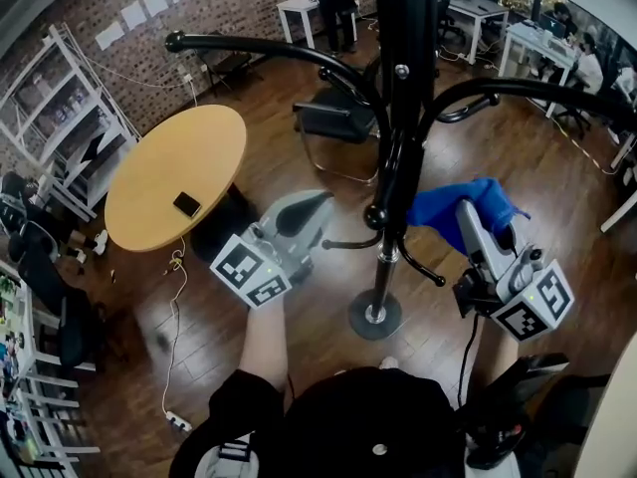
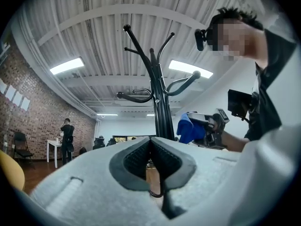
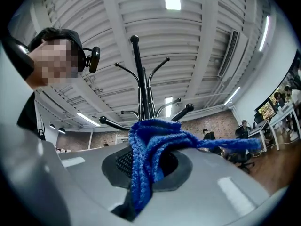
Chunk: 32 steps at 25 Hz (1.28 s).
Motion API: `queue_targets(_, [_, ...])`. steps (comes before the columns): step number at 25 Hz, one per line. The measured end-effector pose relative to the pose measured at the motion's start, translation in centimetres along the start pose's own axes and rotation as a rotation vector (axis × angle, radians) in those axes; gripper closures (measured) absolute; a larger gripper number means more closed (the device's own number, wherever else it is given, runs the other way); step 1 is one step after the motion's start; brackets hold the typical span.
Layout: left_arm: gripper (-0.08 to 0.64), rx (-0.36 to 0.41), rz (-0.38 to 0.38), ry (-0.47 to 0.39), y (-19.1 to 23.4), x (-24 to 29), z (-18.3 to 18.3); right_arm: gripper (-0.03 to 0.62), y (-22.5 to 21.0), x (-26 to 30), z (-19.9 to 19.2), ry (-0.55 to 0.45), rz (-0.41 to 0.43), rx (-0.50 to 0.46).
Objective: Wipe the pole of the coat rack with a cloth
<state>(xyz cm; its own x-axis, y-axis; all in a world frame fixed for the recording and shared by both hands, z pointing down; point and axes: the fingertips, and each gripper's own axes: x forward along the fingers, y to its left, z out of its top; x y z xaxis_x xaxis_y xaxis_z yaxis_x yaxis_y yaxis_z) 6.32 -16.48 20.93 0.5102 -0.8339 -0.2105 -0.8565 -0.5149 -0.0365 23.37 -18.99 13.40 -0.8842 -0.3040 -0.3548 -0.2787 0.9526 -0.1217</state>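
Note:
The black coat rack pole rises from its round base right in front of me, with curved hooks spreading out at the top. My right gripper is shut on a blue cloth, just right of the pole and apart from it. In the right gripper view the blue cloth hangs out of the jaws, with the pole behind. My left gripper is left of the pole, shut and holding nothing. Its view shows the pole ahead and the blue cloth to the right.
A round wooden table with a dark phone stands at the left. A black chair is behind the rack. White shelving lines the brick wall. A cable runs over the wood floor. Desks with people stand at the back right.

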Motion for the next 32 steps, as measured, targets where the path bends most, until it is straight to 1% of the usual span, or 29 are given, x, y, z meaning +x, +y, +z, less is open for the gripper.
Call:
queue_targets(2, [0.558,0.008,-0.02,-0.013,0.5,0.0,0.0,0.56,0.1,0.1,-1.1,0.018,-0.019,0.002])
queue_targets(4, [0.558,-0.004,-0.045,-0.031,1.2,-0.4,-0.3,0.558,0.6,0.1,-2.1,0.046,-0.045,-0.012])
queue_targets(7, [0.558,-0.024,-0.117,-0.033,2.6,-1.6,-1.5,0.558,2.1,0.2,-3.7,0.072,-0.111,-0.046])
queue_targets(8, [0.558,-0.032,-0.148,-0.034,3.7,-2.4,-1.8,0.558,2.9,0.9,-4.4,0.069,-0.145,-0.058])
queue_targets(10, [0.558,-0.054,-0.219,-0.027,7.2,-4.8,-2.1,0.559,4.8,3.7,-6.0,0.048,-0.24,-0.08])
queue_targets(13, [0.558,-0.092,-0.342,0.024,12.8,-9.3,-2.3,0.558,8.5,9.2,-8.8,0.004,-0.399,-0.1])
queue_targets(16, [0.558,-0.131,-0.449,0.064,15.1,-11.3,-3.0,0.558,11.2,10.6,-12.3,0.009,-0.527,-0.117])
queue_targets(18, [0.558,-0.143,-0.492,0.063,15.0,-11.6,-3.4,0.558,11.8,10.5,-14.8,0.052,-0.578,-0.115])
queue_targets(20, [0.558,-0.147,-0.533,0.068,13.9,-11.8,-4.0,0.558,12.4,10.0,-16.9,0.105,-0.634,-0.128])
queue_targets(23, [0.558,-0.159,-0.594,0.094,12.1,-11.7,-4.8,0.559,13.1,9.1,-18.8,0.154,-0.711,-0.154])
queue_targets(26, [0.558,-0.17,-0.651,0.111,10.8,-11.5,-5.1,0.558,13.4,8.7,-20.3,0.177,-0.742,-0.144])
queue_targets(29, [0.558,-0.171,-0.702,0.11,10.8,-10.2,-5.6,0.559,12.7,9.3,-21.6,0.202,-0.774,-0.166])
queue_targets(32, [0.558,-0.188,-0.792,0.106,11.4,-8.8,-6.3,0.558,11.9,10.4,-22.9,0.229,-0.843,-0.195])
